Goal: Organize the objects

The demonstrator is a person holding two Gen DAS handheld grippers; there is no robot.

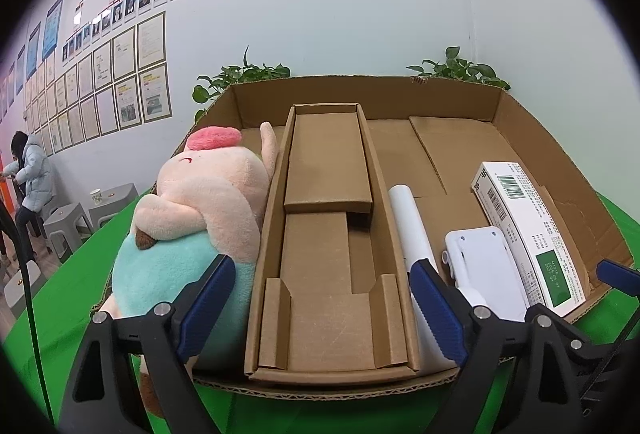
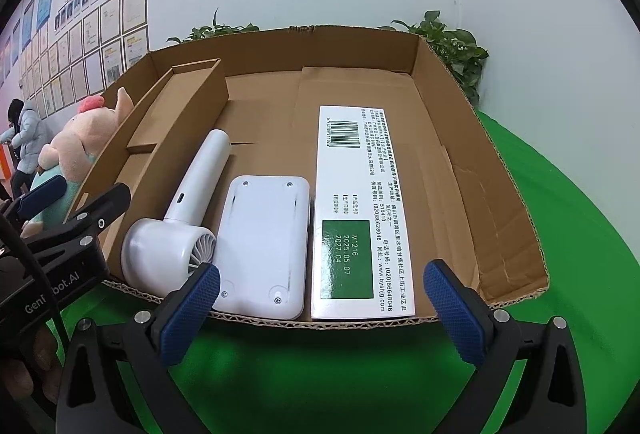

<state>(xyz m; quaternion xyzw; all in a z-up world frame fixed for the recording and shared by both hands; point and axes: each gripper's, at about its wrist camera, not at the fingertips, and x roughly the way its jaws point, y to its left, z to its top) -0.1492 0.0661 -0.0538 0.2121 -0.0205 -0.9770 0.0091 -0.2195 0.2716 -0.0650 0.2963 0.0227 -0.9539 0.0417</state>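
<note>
A shallow cardboard tray (image 1: 532,137) (image 2: 452,153) lies on a green cloth. In it, from left to right: a pink plush pig in a teal shirt (image 1: 200,201) (image 2: 80,141), a narrow cardboard insert (image 1: 328,234) (image 2: 172,121), a white handheld fan (image 1: 412,226) (image 2: 180,218), a white flat device (image 1: 484,266) (image 2: 264,246) and a white box with a green label (image 1: 528,230) (image 2: 360,209). My left gripper (image 1: 320,310) is open at the tray's near edge, in front of the insert. My right gripper (image 2: 320,310) is open and empty in front of the flat device and box.
Green plants (image 1: 244,73) (image 2: 452,45) stand behind the tray against a white wall. Grey stools (image 1: 68,226) and a person (image 1: 32,177) are far left. The green cloth (image 2: 580,218) stretches right of the tray.
</note>
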